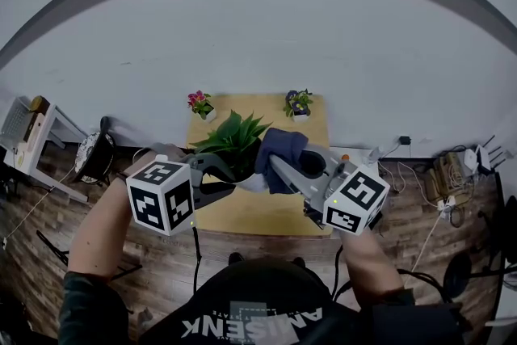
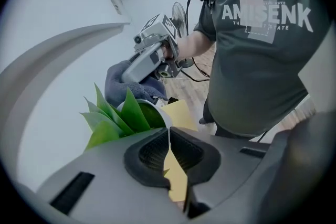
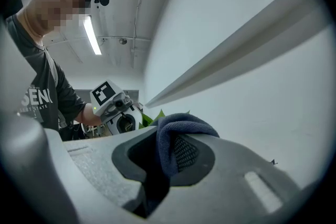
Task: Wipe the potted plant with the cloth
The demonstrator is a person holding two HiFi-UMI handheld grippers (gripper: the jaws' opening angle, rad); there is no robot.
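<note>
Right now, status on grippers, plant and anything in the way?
Left gripper shut on potted plant, at its rim. Right gripper shut on cloth, cloth at the leaves. Two small flower pots behind, standing apart.

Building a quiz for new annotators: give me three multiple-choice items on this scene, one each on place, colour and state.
1. The two small flower pots stand: A) at the table's far corners B) on the floor C) on a chair.
2. The cloth is: A) red B) dark blue C) white.
3. The right gripper is: A) open, empty B) shut on the cloth C) shut on a leaf.
Key: A, both sit at the far edge; B, head view shows navy; B, cloth is pinched between its jaws.
</note>
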